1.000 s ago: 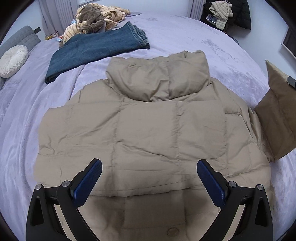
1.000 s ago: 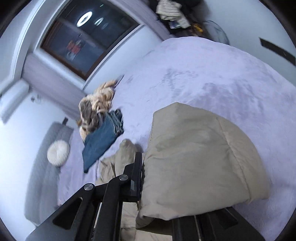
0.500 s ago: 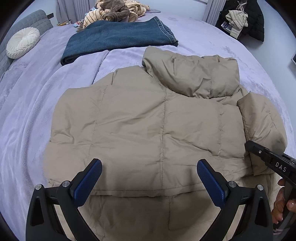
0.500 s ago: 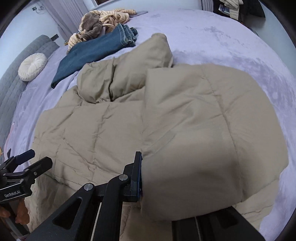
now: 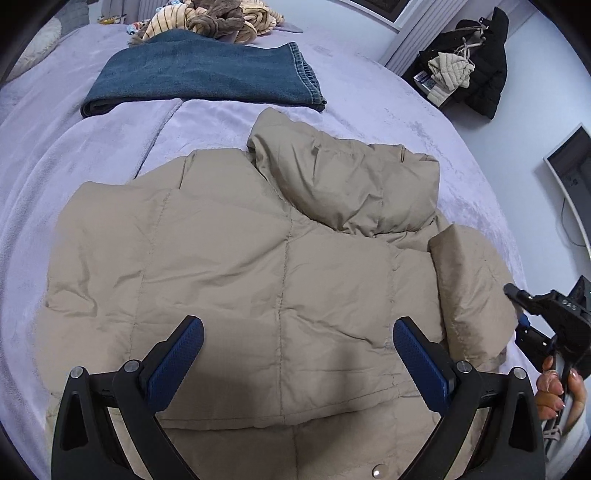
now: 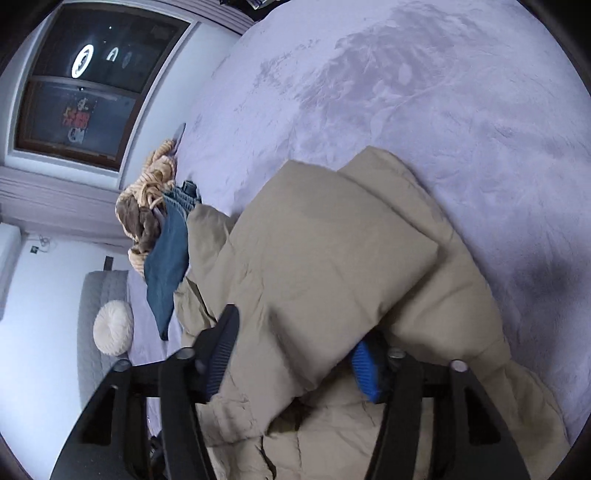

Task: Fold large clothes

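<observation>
A beige puffer jacket (image 5: 240,266) lies back-up on the lilac bed, collar toward the far side. Its right sleeve (image 5: 469,291) is folded in over the right edge. My left gripper (image 5: 295,354) is open and empty, hovering over the jacket's lower back. My right gripper (image 6: 291,354) is at the jacket's right side with its jaws apart, and the sleeve fabric (image 6: 325,266) lies loosely between the blue pads. It also shows in the left wrist view (image 5: 546,317), at the sleeve's outer edge.
Folded blue jeans (image 5: 199,77) lie beyond the collar, with a heap of striped and brown clothes (image 5: 214,14) behind. A round cream cushion (image 6: 112,326) sits on a grey sofa. Dark coats (image 5: 472,62) hang at the far right. Bare lilac bedspread (image 6: 424,92) lies to the right.
The right gripper carried the sleeve in over the jacket's right side, then opened its jaws and rolled sideways. The left gripper drifted, staying open above the jacket.
</observation>
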The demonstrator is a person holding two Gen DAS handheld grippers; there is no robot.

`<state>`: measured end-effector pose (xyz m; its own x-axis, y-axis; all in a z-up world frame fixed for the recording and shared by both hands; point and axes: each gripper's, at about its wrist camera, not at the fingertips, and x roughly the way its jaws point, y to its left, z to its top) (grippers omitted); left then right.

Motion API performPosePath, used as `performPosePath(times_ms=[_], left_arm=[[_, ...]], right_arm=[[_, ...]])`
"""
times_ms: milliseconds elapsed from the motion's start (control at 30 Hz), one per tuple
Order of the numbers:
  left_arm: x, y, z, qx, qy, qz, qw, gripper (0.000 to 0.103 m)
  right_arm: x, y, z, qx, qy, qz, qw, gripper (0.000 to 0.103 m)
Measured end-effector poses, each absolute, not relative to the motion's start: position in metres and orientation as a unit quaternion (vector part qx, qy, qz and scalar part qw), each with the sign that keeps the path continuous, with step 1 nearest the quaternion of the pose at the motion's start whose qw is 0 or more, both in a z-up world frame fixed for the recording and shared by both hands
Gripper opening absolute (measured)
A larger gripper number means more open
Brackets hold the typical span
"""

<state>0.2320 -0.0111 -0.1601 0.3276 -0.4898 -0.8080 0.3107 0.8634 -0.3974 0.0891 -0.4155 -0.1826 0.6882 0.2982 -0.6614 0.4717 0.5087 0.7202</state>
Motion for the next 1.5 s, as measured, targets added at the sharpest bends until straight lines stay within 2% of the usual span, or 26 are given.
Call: performPosePath(times_ms=[33, 233, 400, 433, 467, 533, 600, 733, 933, 1067, 1133, 1167, 1200, 1233, 1267, 1300, 1333, 1367, 1500], left_arm=[[0.233, -0.007, -0.16, -0.098, 0.523, -0.253, 0.808, 0.103], [0.244, 0.029, -0.16, -0.185, 0.524, -0.273, 0.786, 0.103], [0.251, 0.047, -0.165, -0.247, 0.527, -0.299, 0.756, 0.103], [0.252, 0.048, -0.166, -0.259, 0.528, -0.307, 0.748, 0.103], [0.254, 0.05, -0.168, -0.275, 0.528, -0.316, 0.739, 0.103], [0.257, 0.051, -0.171, -0.299, 0.528, -0.327, 0.725, 0.103], [0.26, 0.049, -0.175, -0.313, 0.531, -0.338, 0.711, 0.103], [0.264, 0.035, -0.186, -0.293, 0.554, -0.335, 0.704, 0.103], [0.27, -0.001, -0.199, -0.239, 0.573, -0.336, 0.708, 0.103], [0.274, -0.03, -0.2, -0.214, 0.575, -0.335, 0.715, 0.102], [0.273, -0.041, -0.196, -0.206, 0.571, -0.335, 0.72, 0.08], [0.273, -0.046, -0.195, -0.196, 0.574, -0.33, 0.723, 0.053], [0.274, -0.05, -0.195, -0.186, 0.577, -0.326, 0.726, 0.017], [0.273, -0.051, -0.194, -0.181, 0.578, -0.329, 0.724, 0.011], [0.27, -0.048, -0.191, -0.181, 0.573, -0.325, 0.731, 0.011], [0.267, -0.044, -0.189, -0.178, 0.564, -0.324, 0.739, 0.011], [0.263, -0.038, -0.184, -0.171, 0.554, -0.321, 0.749, 0.011], [0.259, -0.03, -0.181, -0.166, 0.546, -0.317, 0.757, 0.011], [0.255, -0.006, -0.196, -0.157, 0.552, -0.289, 0.766, 0.011]], right_arm=[[0.096, -0.409, -0.174, 0.471, 0.391, -0.049, 0.789, 0.018], [0.141, -0.297, -0.117, 0.251, 0.417, 0.049, 0.872, 0.017], [0.154, -0.201, -0.137, 0.143, 0.474, 0.117, 0.861, 0.02], [0.155, -0.188, -0.146, 0.132, 0.491, 0.124, 0.852, 0.028], [0.155, -0.178, -0.155, 0.121, 0.507, 0.129, 0.844, 0.042], [0.152, -0.162, -0.17, 0.103, 0.535, 0.14, 0.827, 0.059], [0.143, -0.156, -0.175, 0.09, 0.546, 0.147, 0.82, 0.063], [0.117, -0.193, -0.173, 0.145, 0.544, 0.145, 0.813, 0.068], [0.054, -0.339, -0.202, 0.386, 0.521, 0.047, 0.759, 0.068], [0.019, -0.411, -0.228, 0.536, 0.443, -0.014, 0.718, 0.068], [0.016, -0.435, -0.234, 0.578, 0.405, -0.039, 0.708, 0.068], [0.016, -0.444, -0.236, 0.592, 0.392, -0.048, 0.703, 0.068], [0.017, -0.452, -0.238, 0.606, 0.379, -0.056, 0.697, 0.068], [0.018, -0.46, -0.24, 0.62, 0.368, -0.057, 0.691, 0.068], [0.02, -0.465, -0.24, 0.627, 0.363, -0.055, 0.687, 0.062], [0.023, -0.468, -0.237, 0.627, 0.36, -0.054, 0.689, 0.049], [0.026, -0.47, -0.232, 0.614, 0.368, -0.056, 0.696, 0.012], [0.031, -0.468, -0.226, 0.598, 0.374, -0.055, 0.707, 0.006], [0.048, -0.447, -0.209, 0.524, 0.402, -0.02, 0.751, 0.006]])
